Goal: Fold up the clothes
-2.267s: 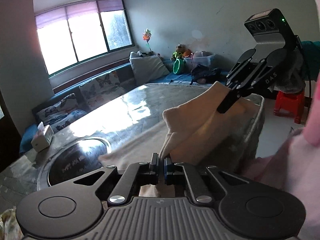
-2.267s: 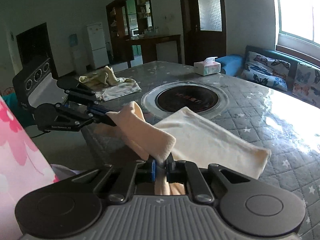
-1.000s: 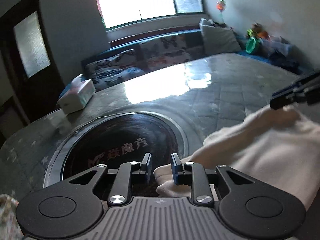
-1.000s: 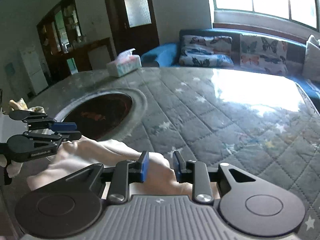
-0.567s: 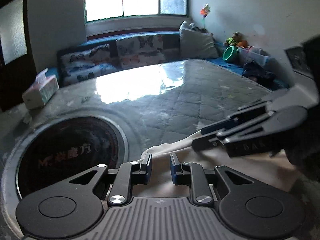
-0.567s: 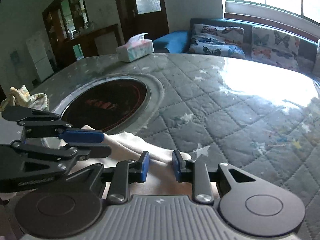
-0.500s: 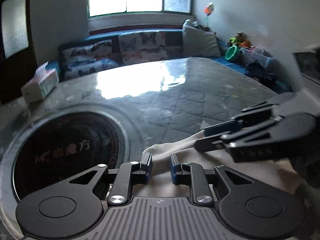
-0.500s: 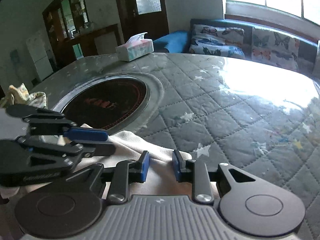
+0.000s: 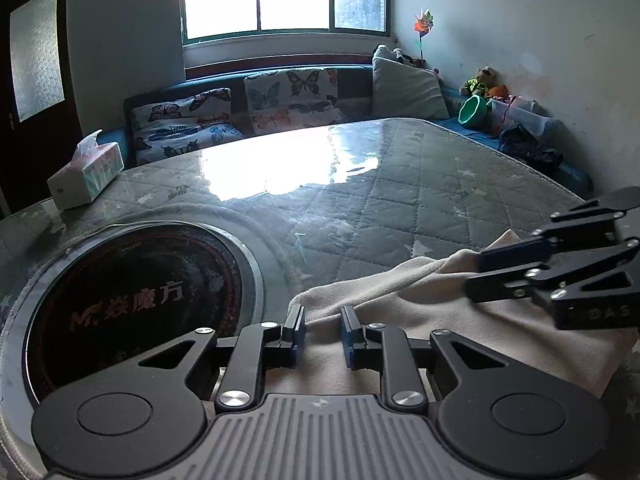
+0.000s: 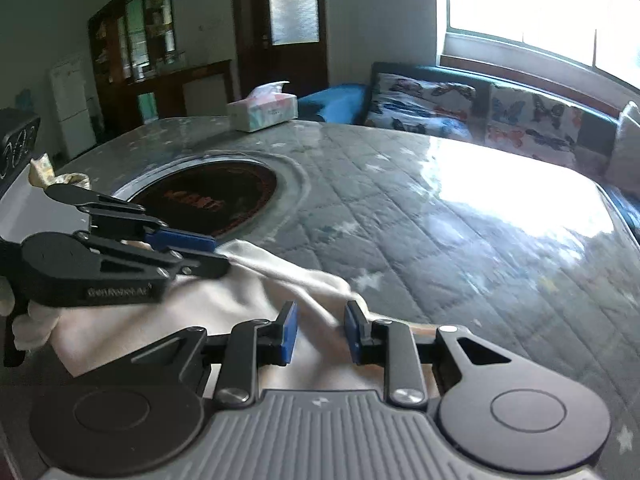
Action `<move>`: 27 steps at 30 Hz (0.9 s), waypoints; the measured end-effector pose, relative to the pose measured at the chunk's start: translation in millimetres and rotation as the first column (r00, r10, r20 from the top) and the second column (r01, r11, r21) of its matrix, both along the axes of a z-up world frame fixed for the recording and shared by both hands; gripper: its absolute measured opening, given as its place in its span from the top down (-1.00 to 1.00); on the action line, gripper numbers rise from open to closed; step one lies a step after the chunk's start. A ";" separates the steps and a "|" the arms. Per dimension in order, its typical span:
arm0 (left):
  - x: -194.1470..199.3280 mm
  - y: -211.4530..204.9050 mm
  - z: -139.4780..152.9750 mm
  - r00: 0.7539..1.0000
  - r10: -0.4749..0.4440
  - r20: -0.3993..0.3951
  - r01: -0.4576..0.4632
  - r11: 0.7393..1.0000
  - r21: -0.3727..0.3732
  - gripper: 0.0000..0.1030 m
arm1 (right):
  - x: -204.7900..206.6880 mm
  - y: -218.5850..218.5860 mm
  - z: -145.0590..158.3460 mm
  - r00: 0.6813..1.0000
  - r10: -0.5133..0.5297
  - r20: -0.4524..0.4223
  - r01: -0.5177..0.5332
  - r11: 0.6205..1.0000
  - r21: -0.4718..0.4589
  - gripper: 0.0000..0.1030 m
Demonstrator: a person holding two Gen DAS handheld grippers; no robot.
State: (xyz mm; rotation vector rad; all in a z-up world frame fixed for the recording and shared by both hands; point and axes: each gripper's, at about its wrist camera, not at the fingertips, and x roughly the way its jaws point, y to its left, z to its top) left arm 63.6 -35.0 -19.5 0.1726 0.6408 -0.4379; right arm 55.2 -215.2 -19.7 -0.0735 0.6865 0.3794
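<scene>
A cream cloth point(image 9: 424, 300) lies folded on the quilted grey table point(image 9: 400, 200), beside the round black hob. My left gripper point(image 9: 322, 332) is open, its jaws over the cloth's near-left edge, holding nothing. My right gripper point(image 10: 318, 332) is open above the cloth point(image 10: 224, 304) at its right end. The right gripper also shows in the left wrist view point(image 9: 504, 272), over the cloth's right end. The left gripper shows in the right wrist view point(image 10: 200, 254), over the cloth's far edge.
A round black hob point(image 9: 132, 296) is set into the table to the left of the cloth. A tissue box point(image 9: 86, 174) stands at the far left edge. Another patterned cloth point(image 10: 52, 172) lies at the table's left end. A sofa with butterfly cushions point(image 9: 288, 96) runs behind the table.
Both grippers carried the cloth's edge forward over itself, lowered it onto the table and opened. Since half a second ago both have drawn back a little from the released cloth.
</scene>
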 end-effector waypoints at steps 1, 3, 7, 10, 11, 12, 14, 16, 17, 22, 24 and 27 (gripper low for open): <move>0.4 0.2 -0.2 1.000 0.000 0.001 0.000 1.000 0.000 0.57 | -1.6 -5.2 -1.5 1.000 -0.014 -0.005 0.014 1.000 0.001 0.51; 1.4 0.9 -0.5 1.000 0.000 0.001 0.000 1.000 -0.001 0.56 | -4.8 -15.7 -4.6 0.999 -0.043 -0.014 0.043 0.999 0.003 0.51; 1.1 -0.1 -0.3 1.000 0.000 0.008 0.000 1.000 0.006 0.57 | -6.3 -27.4 3.2 0.996 -0.086 0.004 0.086 0.996 0.021 0.52; 0.1 -1.1 -0.3 1.000 0.003 0.013 -0.003 1.000 0.005 0.57 | -5.6 -33.4 10.0 0.994 -0.111 0.019 0.110 0.993 0.036 0.50; -0.3 -1.6 -0.5 1.000 0.003 0.015 -0.003 1.000 0.008 0.57 | -3.0 -32.4 11.2 0.994 -0.109 0.020 0.108 0.993 0.042 0.50; -0.6 -1.9 -0.6 1.000 0.005 0.015 -0.005 1.000 0.010 0.57 | 0.2 -30.3 11.4 0.994 -0.103 0.021 0.102 0.994 0.046 0.50; -0.9 -2.5 -0.5 1.000 0.008 0.015 -0.008 1.000 0.014 0.56 | 8.4 -23.6 8.5 0.996 -0.085 0.015 0.084 0.996 0.043 0.50; -1.2 -2.9 -0.7 1.000 0.009 0.016 -0.009 1.000 0.015 0.56 | 17.9 -16.4 0.7 0.997 -0.077 -0.004 0.077 0.997 0.020 0.51; -1.4 -3.0 -0.8 1.000 0.009 0.017 -0.009 1.000 0.016 0.56 | 22.6 -12.9 -3.2 0.997 -0.073 -0.014 0.073 0.997 0.009 0.51; -2.5 -3.7 -1.3 1.000 0.008 0.025 -0.008 1.000 0.021 0.56 | 24.8 -22.6 -0.7 0.992 -0.127 -0.004 0.127 0.991 0.036 0.50; -2.9 -3.8 -1.5 1.000 0.008 0.027 -0.009 1.000 0.020 0.55 | 15.1 -28.2 4.6 0.992 -0.127 0.009 0.126 0.991 0.043 0.50; -3.8 -3.9 -1.4 0.999 0.008 0.033 -0.008 1.000 0.022 0.55 | 1.2 -29.2 6.9 0.995 -0.097 0.016 0.097 0.995 0.019 0.51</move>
